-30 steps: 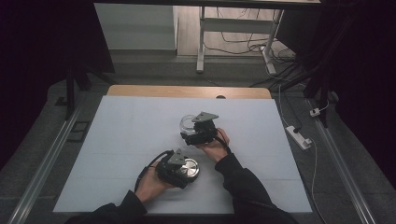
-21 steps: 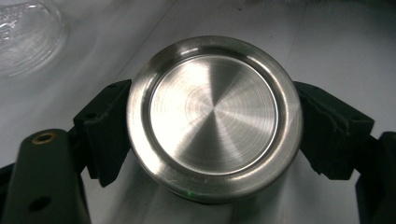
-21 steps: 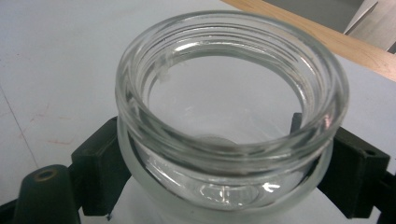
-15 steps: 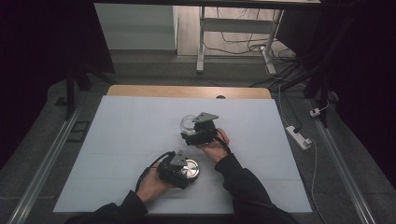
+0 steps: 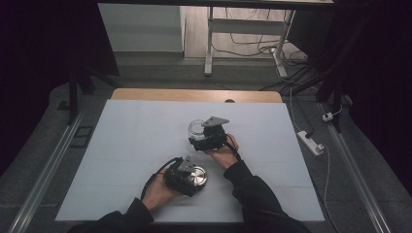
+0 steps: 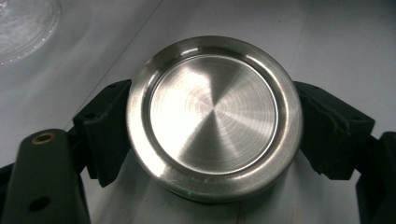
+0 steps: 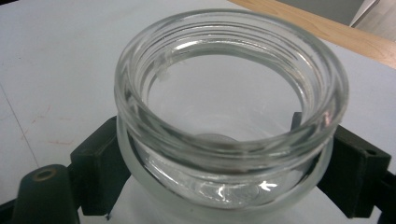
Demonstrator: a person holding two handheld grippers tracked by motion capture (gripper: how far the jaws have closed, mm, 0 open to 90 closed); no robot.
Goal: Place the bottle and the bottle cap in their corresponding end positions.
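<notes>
Little has moved since the earlier frames: both grippers sit where they did on the table, left one perhaps shifted a touch toward the right.

Landmark: jar.

Left gripper (image 5: 187, 175), nearest the person, held in the left hand (image 5: 158, 191). Jaws pinch a round steel lid (image 5: 196, 176) by its rim, one jaw on each side, seen plainly in the left gripper view (image 6: 214, 116). Lid lies flat, face up, disc axis vertical, raised rim around a brushed centre. Position: nearer the person than the jar and a little to its left, apart from it.

Right gripper (image 5: 209, 136), farther off, held in the right hand (image 5: 223, 153). Jaws clamp the jar (image 5: 197, 128) on two opposite sides of its body, below the neck, as the right gripper view shows (image 7: 231, 116). Jar is clear glass, upright, mouth open and pointing up, threaded neck visible, long axis vertical. It stands just beyond the jaw tips, on the far side of the gripper from the hand.

Table (image 5: 121, 141): pale sheet over wood; bare wooden edge (image 5: 145, 94) lies beyond the jar.
</notes>
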